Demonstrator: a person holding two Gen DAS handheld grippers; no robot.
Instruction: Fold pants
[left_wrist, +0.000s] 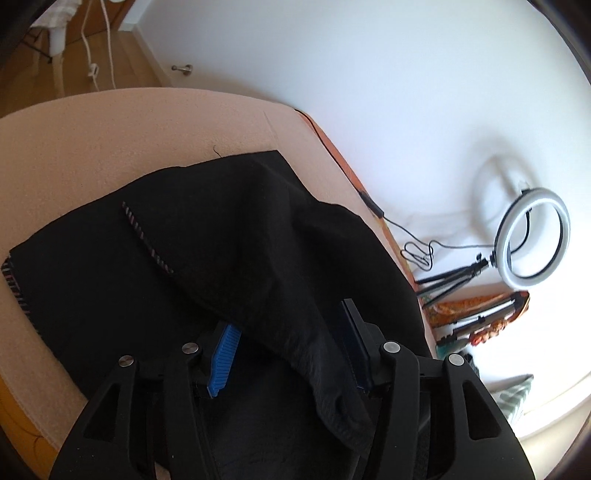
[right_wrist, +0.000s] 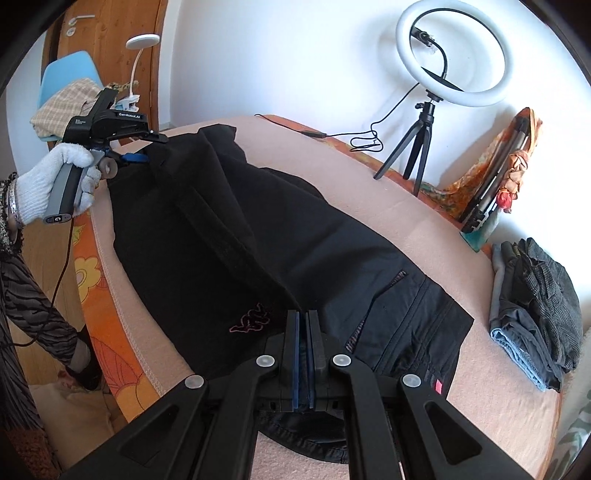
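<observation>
Black pants (right_wrist: 258, 236) lie on a pink blanket, waistband near me at the right, legs running off to the far left. My right gripper (right_wrist: 303, 317) is shut on a fold of the pants near a pink embroidered logo. My left gripper (left_wrist: 291, 325) has its jaws wide apart, with a raised fold of the pants (left_wrist: 258, 240) draped between the blue pads (left_wrist: 223, 354). In the right wrist view the left gripper (right_wrist: 138, 158) sits at the leg end, held by a white-gloved hand.
The pink blanket (right_wrist: 406, 221) covers the bed. A ring light on a tripod (right_wrist: 428, 122) stands at the far edge, its cable (right_wrist: 362, 142) beside it. Folded clothes (right_wrist: 535, 317) are stacked at the right. A blue chair (right_wrist: 70, 74) stands far left.
</observation>
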